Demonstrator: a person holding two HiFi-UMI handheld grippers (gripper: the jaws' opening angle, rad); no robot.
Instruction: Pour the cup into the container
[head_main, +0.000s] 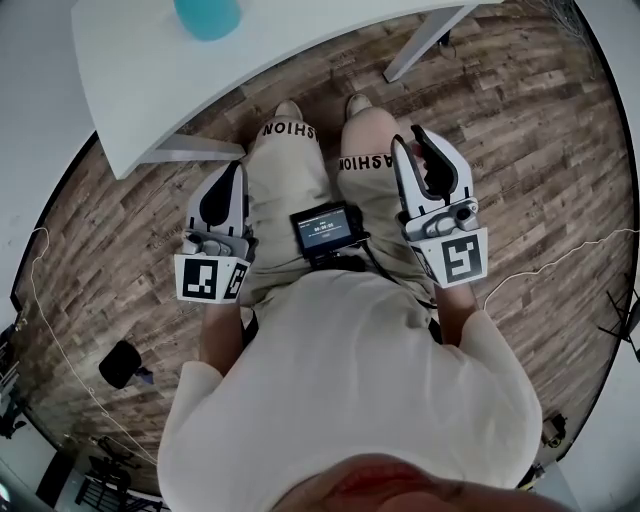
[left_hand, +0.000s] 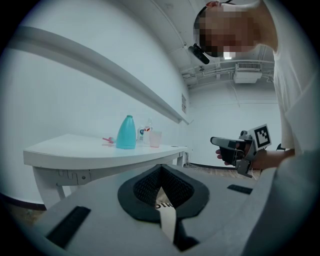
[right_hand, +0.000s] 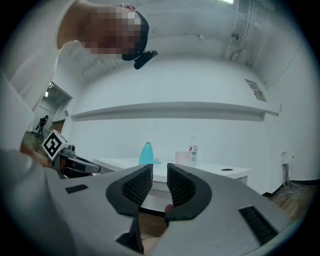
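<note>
A pale pink cup (left_hand: 155, 139) stands on the white table (left_hand: 90, 152), between a teal bottle (left_hand: 126, 133) and a clear water bottle (left_hand: 146, 131). The right gripper view shows the same cup (right_hand: 182, 158), teal bottle (right_hand: 146, 153) and water bottle (right_hand: 193, 150) far ahead. Both grippers are held low by the person's legs, well short of the table. My left gripper (head_main: 237, 168) (left_hand: 161, 169) is shut on nothing. My right gripper (head_main: 408, 138) (right_hand: 159, 172) stands open by a narrow gap with nothing in it.
The white table (head_main: 130, 80) curves across the top of the head view, on white legs over a wood-plank floor (head_main: 520, 130). A small pink item (left_hand: 107, 140) lies beside the teal bottle. A cable (head_main: 560, 260) trails on the floor at right.
</note>
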